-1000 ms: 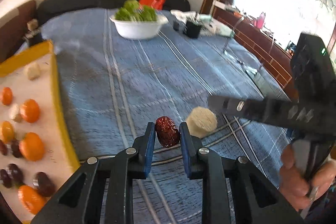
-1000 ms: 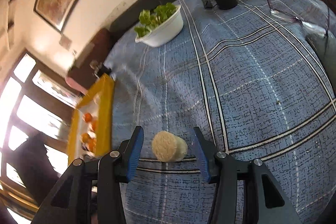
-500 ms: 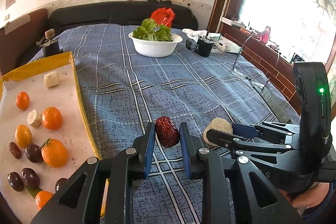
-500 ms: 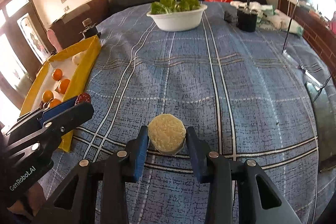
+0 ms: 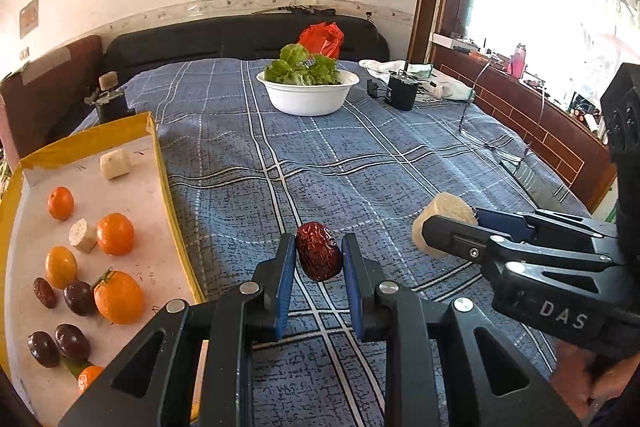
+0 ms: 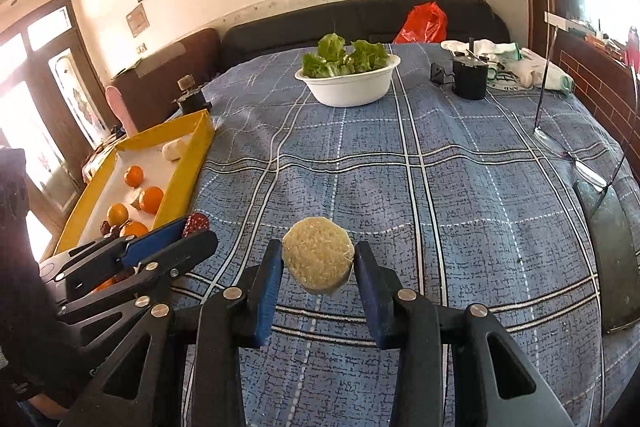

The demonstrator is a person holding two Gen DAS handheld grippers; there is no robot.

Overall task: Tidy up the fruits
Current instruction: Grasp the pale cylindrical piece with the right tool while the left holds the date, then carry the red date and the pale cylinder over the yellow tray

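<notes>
L gripper (image 5: pixel 319 263) clamped on wrinkled dark-red date (image 5: pixel 319 256), R gripper (image 6: pixel 318 267) gripping pale fibrous cylinder chunk (image 6: pixel 318 261), both airborne; yellow-rimmed white tray (image 5: pixel 170 187) lies left, L hand nearer.

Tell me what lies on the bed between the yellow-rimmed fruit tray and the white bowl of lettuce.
Nothing: between the yellow-rimmed fruit tray and the white bowl of lettuce, only bare blue plaid bedspread shows, clearest in the right wrist view.

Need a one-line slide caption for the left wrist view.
Left gripper holds a red date over the blue plaid cloth, yellow fruit tray alongside.
</notes>
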